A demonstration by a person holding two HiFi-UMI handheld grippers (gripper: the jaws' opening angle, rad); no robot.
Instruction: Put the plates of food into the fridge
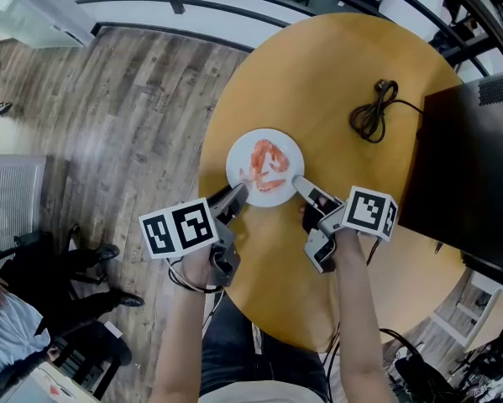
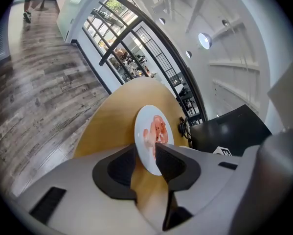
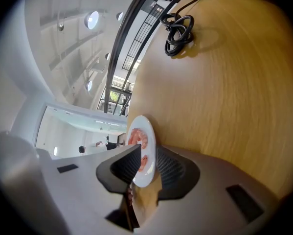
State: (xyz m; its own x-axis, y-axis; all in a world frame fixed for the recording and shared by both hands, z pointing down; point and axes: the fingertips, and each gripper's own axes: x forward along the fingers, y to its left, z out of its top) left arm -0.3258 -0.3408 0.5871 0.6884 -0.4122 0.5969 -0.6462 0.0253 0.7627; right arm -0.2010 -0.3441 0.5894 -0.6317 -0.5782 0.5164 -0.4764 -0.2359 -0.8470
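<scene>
A white plate [image 1: 244, 159] with red-pink food [image 1: 266, 164] is at the middle of the round wooden table [image 1: 360, 65]. My left gripper [image 1: 239, 193] is shut on its near-left rim, and my right gripper [image 1: 299, 182] is shut on its near-right rim. In the left gripper view the plate [image 2: 147, 129] runs edge-on between the jaws of the left gripper [image 2: 145, 153]. The right gripper view shows the plate [image 3: 149, 135] pinched between the ribbed pads of the right gripper [image 3: 147, 160]. I cannot tell whether the plate rests on the table or is just off it.
A coiled black cable [image 1: 371, 116] lies on the table beyond the plate, toward the right. A large black box [image 1: 469, 166] stands at the table's right edge. A bystander's shoes [image 1: 100, 267] are on the wood floor at left. Railings run along the far side.
</scene>
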